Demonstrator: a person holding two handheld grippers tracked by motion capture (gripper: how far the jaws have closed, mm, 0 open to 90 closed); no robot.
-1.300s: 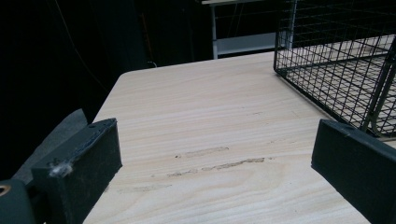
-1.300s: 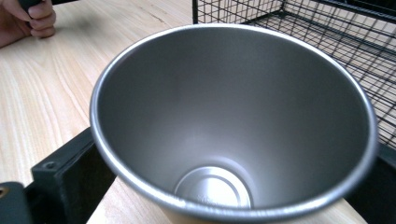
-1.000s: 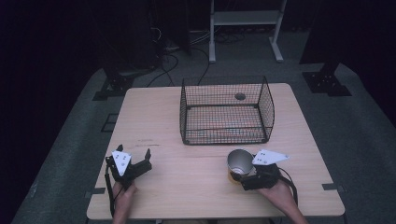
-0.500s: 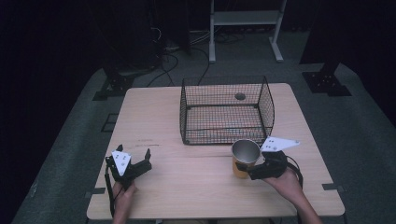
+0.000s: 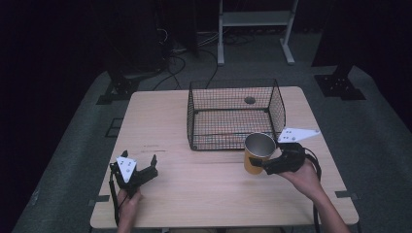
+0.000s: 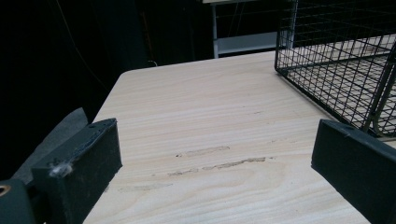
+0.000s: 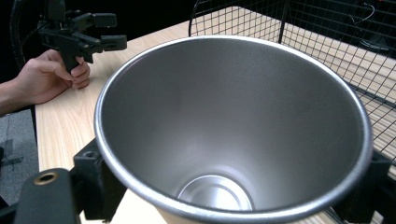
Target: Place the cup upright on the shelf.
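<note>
A metal cup (image 5: 259,144) with a yellow outside and a steel inside hangs upright above the table (image 5: 194,187), just in front of the wire basket (image 5: 233,83). My right gripper (image 5: 256,164) is shut on it from the right. In the right gripper view the cup's open mouth (image 7: 233,126) sits between the two black jaws of the right gripper (image 7: 233,198), pressed at both sides. My left gripper (image 5: 141,162) rests low at the table's front left, open. Its jaws (image 6: 217,154) stand wide with only bare wood between them.
The black wire basket (image 6: 336,60) stands at the table's middle back, with a small dark round thing (image 5: 249,100) by its far wall. The other hand and left gripper (image 7: 114,31) appear far off in the right gripper view. A white frame (image 5: 255,19) stands behind the table.
My right gripper has lifted the cup off the table and carried it up and toward the basket's front right corner. The left gripper has not moved.
</note>
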